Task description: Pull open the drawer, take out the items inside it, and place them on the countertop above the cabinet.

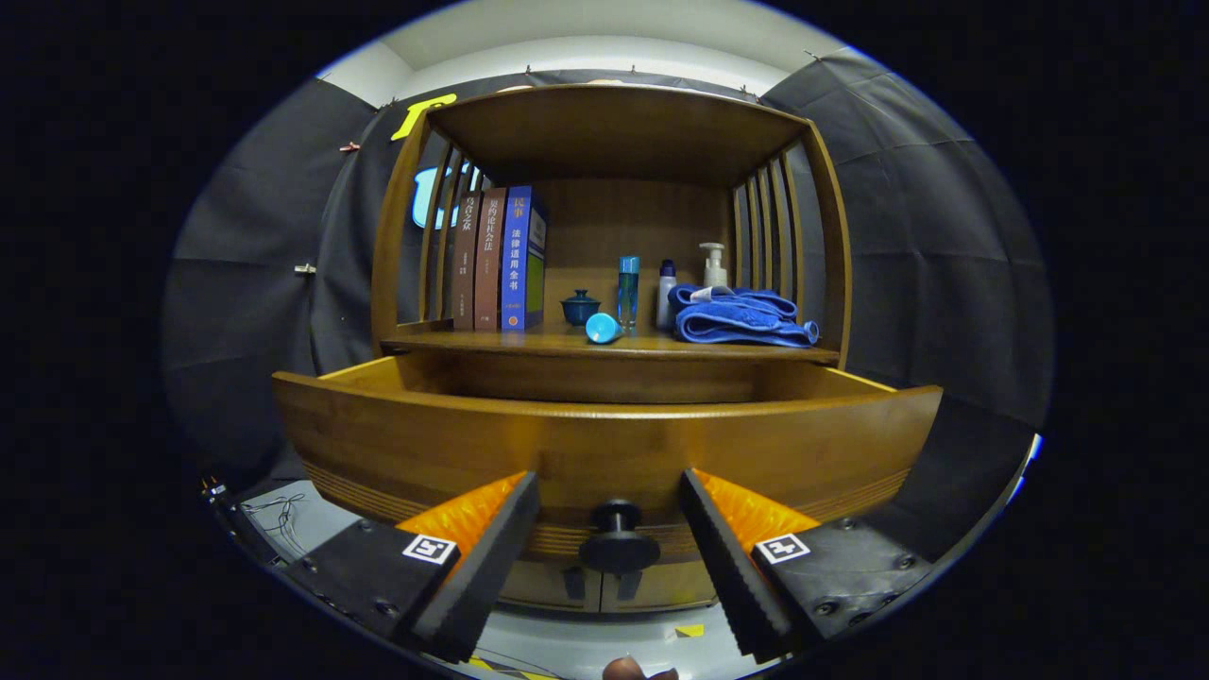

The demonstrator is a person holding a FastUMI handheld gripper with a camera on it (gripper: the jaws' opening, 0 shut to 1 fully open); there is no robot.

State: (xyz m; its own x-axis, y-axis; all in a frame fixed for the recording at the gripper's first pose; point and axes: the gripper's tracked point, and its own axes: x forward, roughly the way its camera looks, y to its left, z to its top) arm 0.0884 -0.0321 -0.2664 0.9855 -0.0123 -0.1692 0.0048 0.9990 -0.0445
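Observation:
The wooden drawer (604, 444) stands pulled out toward me from under the countertop (604, 347); its inside is hidden behind its front panel. A dark round knob (619, 540) sticks out of the drawer front. My gripper (609, 501) is open, with the knob between its fingers (491, 557) and touching neither one. On the countertop lie a folded blue towel (741, 316), a light-blue item on its side (603, 328), a small dark lidded cup (580, 307), a tall blue bottle (628, 288), a white bottle with a blue cap (667, 293) and a pump bottle (714, 266).
Three books (499, 257) stand upright at the countertop's left under a wooden shelf frame with slatted sides (767, 227). Below the drawer are cabinet doors (604, 587) and a grey floor with yellow tape (689, 630). Wires (274, 515) lie on the floor at the left.

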